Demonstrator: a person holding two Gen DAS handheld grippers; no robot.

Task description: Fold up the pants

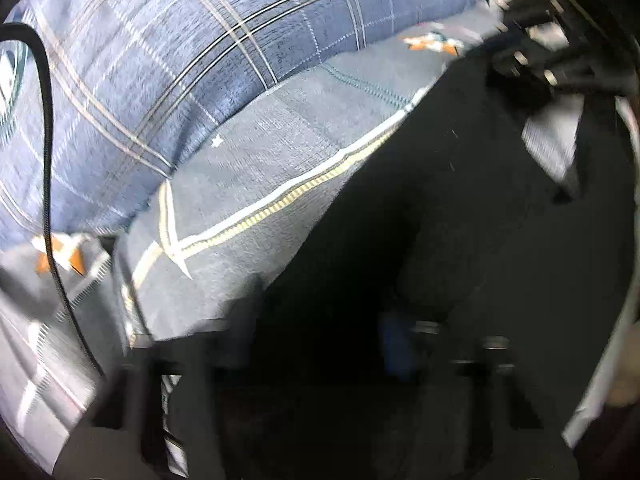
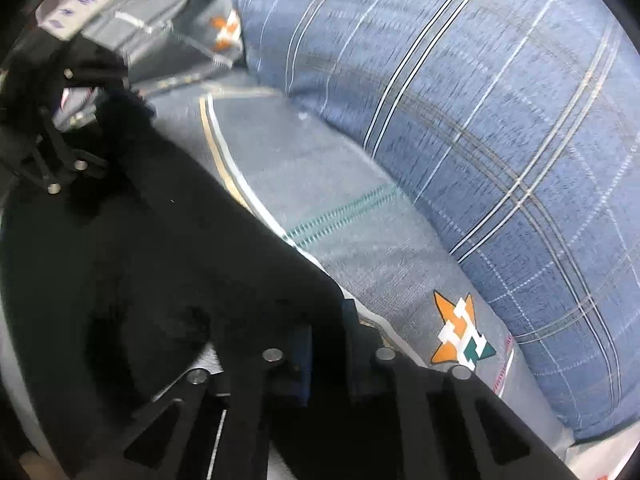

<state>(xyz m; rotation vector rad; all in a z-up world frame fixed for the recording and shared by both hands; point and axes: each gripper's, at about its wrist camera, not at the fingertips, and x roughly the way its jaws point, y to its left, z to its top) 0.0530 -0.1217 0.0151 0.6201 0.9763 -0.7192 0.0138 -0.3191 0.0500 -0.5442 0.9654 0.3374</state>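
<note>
The black pants (image 1: 420, 220) hang stretched between both grippers over a grey-blue bedsheet (image 1: 280, 152). My left gripper (image 1: 320, 332) is shut on one end of the pants' edge; the fabric fills the gap between its fingers. In the right wrist view the pants (image 2: 140, 260) run from my right gripper (image 2: 326, 344), which is shut on the cloth, up to the left gripper (image 2: 80, 120) at the far left. My right gripper also shows in the left wrist view (image 1: 520, 68) at the upper right, holding the other end.
A blue plaid pillow (image 1: 180, 60) lies on the bedsheet just behind the pants; it also fills the right of the right wrist view (image 2: 480, 120). A black cable (image 1: 48, 160) hangs at the left. The sheet (image 2: 320, 184) has orange star prints (image 2: 460, 332).
</note>
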